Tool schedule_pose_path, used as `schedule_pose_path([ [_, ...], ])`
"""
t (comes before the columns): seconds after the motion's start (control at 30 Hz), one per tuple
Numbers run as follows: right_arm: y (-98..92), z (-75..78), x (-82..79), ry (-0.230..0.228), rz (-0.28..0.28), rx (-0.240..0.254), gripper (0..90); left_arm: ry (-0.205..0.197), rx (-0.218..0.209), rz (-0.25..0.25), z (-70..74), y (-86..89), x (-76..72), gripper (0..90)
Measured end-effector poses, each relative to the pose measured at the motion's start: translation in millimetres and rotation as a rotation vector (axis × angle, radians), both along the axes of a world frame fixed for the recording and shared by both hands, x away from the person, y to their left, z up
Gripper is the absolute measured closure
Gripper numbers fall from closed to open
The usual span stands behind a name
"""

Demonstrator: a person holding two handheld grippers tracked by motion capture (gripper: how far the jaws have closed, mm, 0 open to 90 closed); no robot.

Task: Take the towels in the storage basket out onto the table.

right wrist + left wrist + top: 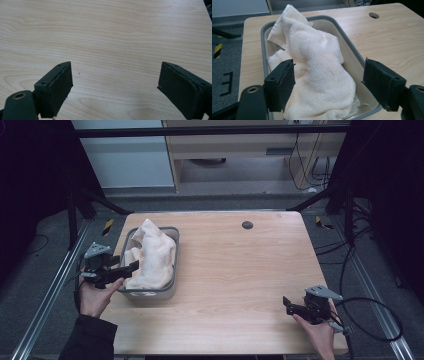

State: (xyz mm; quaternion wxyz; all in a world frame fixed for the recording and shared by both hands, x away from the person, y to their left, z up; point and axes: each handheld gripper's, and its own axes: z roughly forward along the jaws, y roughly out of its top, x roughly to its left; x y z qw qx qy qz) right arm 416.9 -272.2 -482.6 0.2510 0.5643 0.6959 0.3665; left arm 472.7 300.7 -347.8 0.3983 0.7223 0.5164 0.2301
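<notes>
At the left of the surface (240, 270), at about nine o'clock from its middle, a grey tub (174, 236) is set lengthwise, and a cream towel (152, 255) is heaped in it, piled above the rim and peaked toward the far end, probably because it has been dropped in loose rather than folded. The left tongs (131, 267) are held just at the tub's near left corner, pointed toward three o'clock at the towel's near edge; the jaws stand apart, one at each side of the heap, and nothing is pressed between them, though the left one lies close against the cloth in the left gripper view. Such a stance suits either a fresh bite on the towel (317, 72) or a release just made; which of the two cannot be told. The tub (352, 47) is kept near the surface's edge, within easy reach of that hand. Farther right, at about twelve o'clock near the far edge, a small dark hole (247, 225) is seen in the wood. At four o'clock the right tongs (287, 304) are parked low over bare wood, well apart from the tub, jaws wide and empty, presumably held out of the way until a second grip is wanted.
</notes>
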Motion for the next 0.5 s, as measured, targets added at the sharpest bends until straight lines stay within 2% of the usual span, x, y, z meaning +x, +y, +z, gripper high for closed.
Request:
schedule_pose_path([
  [0.27,0.6,0.2,0.2,0.0,0.007,0.004,11.9,0.045,0.028,0.002,-0.2,-7.9,20.2,24.3],
  [0.5,0.9,0.2,0.7,0.001,0.009,0.011,11.7,0.089,0.038,-0.004,-6.1,-14.9,34.8,24.3],
])
